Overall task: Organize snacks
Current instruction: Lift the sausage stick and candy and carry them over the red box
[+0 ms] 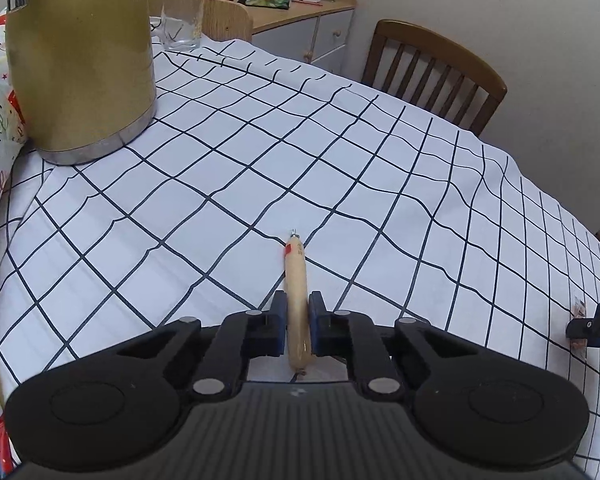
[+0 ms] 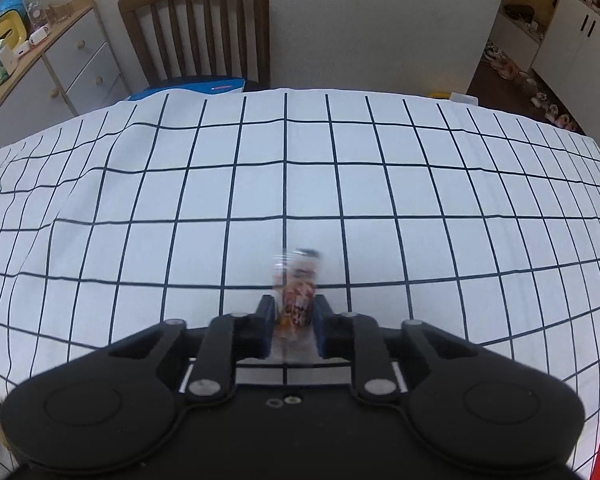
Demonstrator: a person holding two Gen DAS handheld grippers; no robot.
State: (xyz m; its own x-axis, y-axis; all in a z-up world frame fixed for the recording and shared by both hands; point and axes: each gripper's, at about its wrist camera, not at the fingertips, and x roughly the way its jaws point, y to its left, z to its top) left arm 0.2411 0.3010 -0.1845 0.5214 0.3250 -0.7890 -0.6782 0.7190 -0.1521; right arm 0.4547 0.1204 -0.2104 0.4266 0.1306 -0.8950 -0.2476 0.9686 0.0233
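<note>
Overhead, a grid cloth [image 2: 340,184] covers the bench; chair [image 2: 196,28] behind. Left tool [image 1: 297,312] pinches a sausage [image 1: 296,300]; right tool [image 2: 294,316] pinches a clear packet [image 2: 298,292].

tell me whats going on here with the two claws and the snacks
A person is sorting snacks at a table covered in a checked tablecloth, holding a claw in each hand. The left claw is shut on a wrapped sausage stick that points forward. The right claw is shut on a small clear snack packet, blurred in the picture. A gold kettle stands at the left.
</note>
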